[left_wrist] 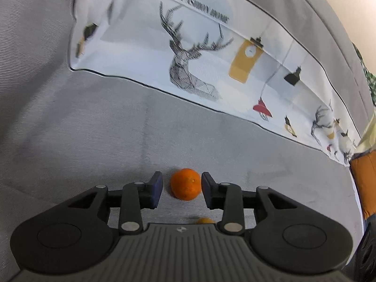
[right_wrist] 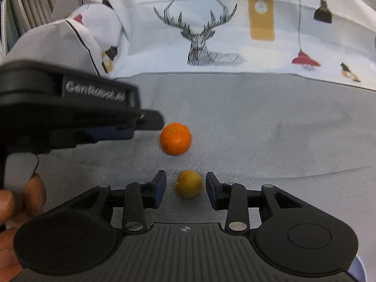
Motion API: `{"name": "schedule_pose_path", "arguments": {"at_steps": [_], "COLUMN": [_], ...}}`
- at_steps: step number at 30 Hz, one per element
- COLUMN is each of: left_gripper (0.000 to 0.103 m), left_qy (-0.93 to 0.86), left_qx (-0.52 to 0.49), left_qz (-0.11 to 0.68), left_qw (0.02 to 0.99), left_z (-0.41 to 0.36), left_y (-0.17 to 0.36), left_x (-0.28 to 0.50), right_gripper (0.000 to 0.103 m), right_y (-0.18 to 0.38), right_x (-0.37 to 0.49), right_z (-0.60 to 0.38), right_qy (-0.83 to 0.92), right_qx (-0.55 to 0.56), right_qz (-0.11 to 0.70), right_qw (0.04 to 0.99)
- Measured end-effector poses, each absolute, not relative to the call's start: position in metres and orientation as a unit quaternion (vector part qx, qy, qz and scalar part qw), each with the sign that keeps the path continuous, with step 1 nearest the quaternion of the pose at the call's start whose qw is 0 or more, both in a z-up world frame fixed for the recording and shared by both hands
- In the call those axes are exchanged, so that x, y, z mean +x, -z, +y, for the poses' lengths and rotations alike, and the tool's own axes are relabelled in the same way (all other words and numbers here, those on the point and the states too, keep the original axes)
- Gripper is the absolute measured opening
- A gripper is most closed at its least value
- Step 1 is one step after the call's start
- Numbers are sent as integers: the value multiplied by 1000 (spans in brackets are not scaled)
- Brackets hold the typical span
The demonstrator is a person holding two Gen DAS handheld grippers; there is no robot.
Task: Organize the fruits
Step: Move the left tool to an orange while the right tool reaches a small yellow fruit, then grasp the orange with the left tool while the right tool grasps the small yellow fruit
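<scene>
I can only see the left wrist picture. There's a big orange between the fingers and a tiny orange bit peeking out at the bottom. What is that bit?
Observer: A smaller, yellower fruit, lying between the open fingers of the right gripper, untouched.
Operator: Is my orange being squeezed?
Observer: No. From the right wrist view the left gripper stops just short of the orange.
Operator: What do the words on the pillow say?
Observer: The cushion reads "Fashion Home" above the deer.
</scene>
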State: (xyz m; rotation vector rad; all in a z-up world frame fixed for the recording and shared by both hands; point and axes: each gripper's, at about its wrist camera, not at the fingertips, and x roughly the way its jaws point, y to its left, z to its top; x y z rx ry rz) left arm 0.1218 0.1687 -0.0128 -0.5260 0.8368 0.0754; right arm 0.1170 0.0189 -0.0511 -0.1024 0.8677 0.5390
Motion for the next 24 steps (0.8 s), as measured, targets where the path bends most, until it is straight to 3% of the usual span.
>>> {"name": "schedule_pose_path", "arguments": {"at_steps": [3,14,17,24], "left_gripper": [40,45,37,36], "left_qy": [-22,-12,-12,-39], "left_qx": [-243,-197,-169,-154], "left_qz": [412,436,436,419], "left_qw": [878,878,884,894], "left_z": [163,147,139,137], "left_y": [19,36,35,22], "left_x": [129,147,146,128], "right_gripper": [27,27,27,27], "right_y": [52,39,36,18], "right_x": [120,119,115,104], "right_z": [19,2,2,-16], "right_qy": [-258,-232,-231,-225], "right_qx": [-49,-22,-25,-12], "right_qz": [415,406,401,391], "right_qw": [871,884,886,892]}}
